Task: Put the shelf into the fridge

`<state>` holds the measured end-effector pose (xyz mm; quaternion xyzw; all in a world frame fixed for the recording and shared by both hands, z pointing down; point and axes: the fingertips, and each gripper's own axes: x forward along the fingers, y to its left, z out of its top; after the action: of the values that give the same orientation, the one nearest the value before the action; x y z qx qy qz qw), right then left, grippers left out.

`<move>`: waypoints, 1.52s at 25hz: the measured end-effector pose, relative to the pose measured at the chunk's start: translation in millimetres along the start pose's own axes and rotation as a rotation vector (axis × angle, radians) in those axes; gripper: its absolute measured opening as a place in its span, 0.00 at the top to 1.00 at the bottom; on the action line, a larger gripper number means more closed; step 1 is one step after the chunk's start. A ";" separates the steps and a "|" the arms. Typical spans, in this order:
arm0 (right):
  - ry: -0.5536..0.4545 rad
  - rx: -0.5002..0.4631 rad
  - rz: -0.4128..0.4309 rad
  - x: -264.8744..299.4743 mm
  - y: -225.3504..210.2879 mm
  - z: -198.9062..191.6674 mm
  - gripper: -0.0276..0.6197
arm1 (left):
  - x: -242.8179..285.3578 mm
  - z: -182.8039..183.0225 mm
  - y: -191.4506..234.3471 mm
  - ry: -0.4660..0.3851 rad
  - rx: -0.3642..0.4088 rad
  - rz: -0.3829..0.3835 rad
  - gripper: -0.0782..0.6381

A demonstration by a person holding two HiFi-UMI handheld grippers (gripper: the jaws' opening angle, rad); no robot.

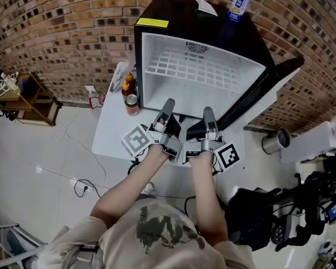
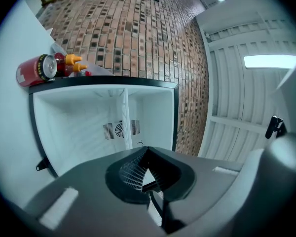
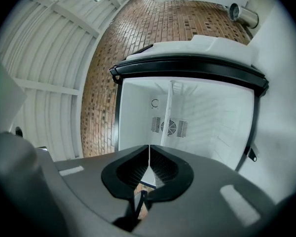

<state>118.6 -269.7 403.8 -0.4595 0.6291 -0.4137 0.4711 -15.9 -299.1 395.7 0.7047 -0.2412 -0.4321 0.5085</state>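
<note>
Far L, by the brick wall: small wooden side rack [image 1: 31, 97].
White table [image 1: 109, 129] carries a red drink can [image 1: 132, 103] and a dark sauce bottle w/ yellow cap [image 1: 128, 86], both just beside the fridge's L wall.
L gripper [image 1: 168, 104] [image 2: 145, 154]: jaws pressed together, nothing btwn them; tips aimed at the fridge opening, close to its lower edge.
Small black fridge w/ white interior [image 1: 179, 10] stands open.
White wire-grid shelf [image 1: 196, 66] [image 2: 124, 117] [image 3: 166, 112] is inside the compartment, about mid-height, level, spanning wall to wall.
R gripper [image 1: 207, 112] [image 3: 149, 149]: jaws likewise closed tip to tip, empty; sits beside the L one, apart from the shelf.
Black fridge door [image 1: 257, 94] swung out to the R.
Blue-white can [image 1: 239, 4] upright on the fridge top, R rear.
Steel canister [image 1: 271, 140] further R.
</note>
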 end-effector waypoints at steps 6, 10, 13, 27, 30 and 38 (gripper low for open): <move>0.026 0.015 0.022 -38.1 5.9 5.7 0.96 | -26.0 -27.0 -14.7 -0.017 0.024 0.002 0.89; 0.040 0.023 0.025 -72.6 6.4 10.1 0.96 | -49.8 -51.4 -23.6 -0.024 0.036 0.004 0.89; 0.051 0.032 0.029 -99.7 7.7 11.3 0.96 | -71.8 -69.9 -29.0 -0.029 0.043 0.015 0.89; 0.089 0.037 0.066 -205.4 34.7 19.9 0.96 | -147.2 -150.7 -72.2 -0.017 0.091 0.019 0.89; 0.097 0.040 0.080 -215.8 43.1 17.6 0.96 | -156.4 -155.4 -80.2 -0.015 0.106 0.015 0.89; 0.107 0.045 0.108 -224.5 57.1 0.5 0.96 | -175.5 -151.0 -91.0 -0.015 0.084 0.012 0.89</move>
<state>138.4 -39.0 397.0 -0.3917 0.6677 -0.4257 0.4686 14.5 -52.3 391.9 0.7208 -0.2669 -0.4238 0.4792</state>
